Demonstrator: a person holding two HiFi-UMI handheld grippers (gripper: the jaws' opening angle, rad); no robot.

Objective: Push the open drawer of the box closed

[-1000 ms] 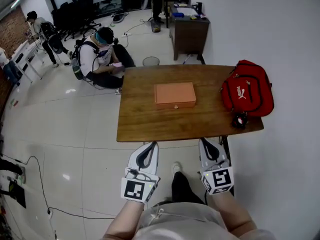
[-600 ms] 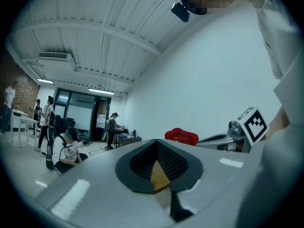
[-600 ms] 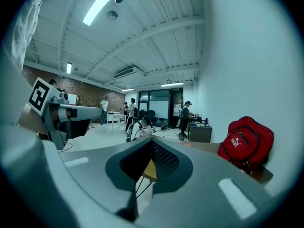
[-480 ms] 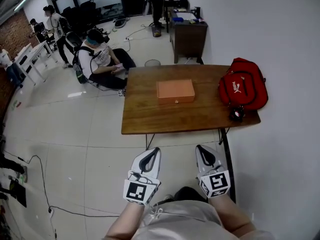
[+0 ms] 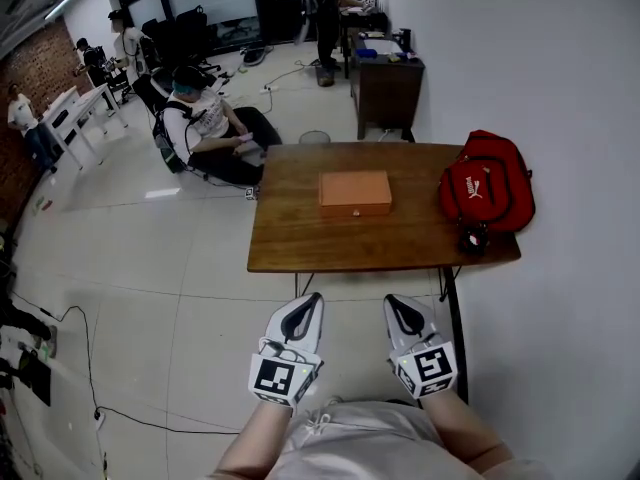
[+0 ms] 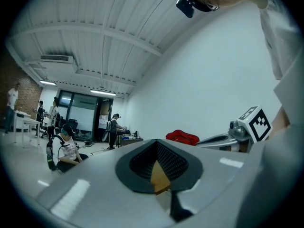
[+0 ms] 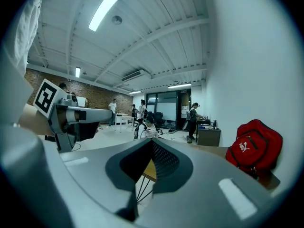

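The person stands back from the wooden bench [image 5: 300, 240], both tools held low in front of the body, well short of its near edge. The left gripper [image 5: 304, 306] has its fingers clenched together on nothing; the right gripper [image 5: 401, 312] is the same, closed and empty. The orange box [image 5: 354, 190] lies flat near the middle of the bench, its drawer side facing the person; whether the drawer sticks out is too small to tell. A red bag [image 5: 487, 183] sits at the bench's right end, apart from the box.
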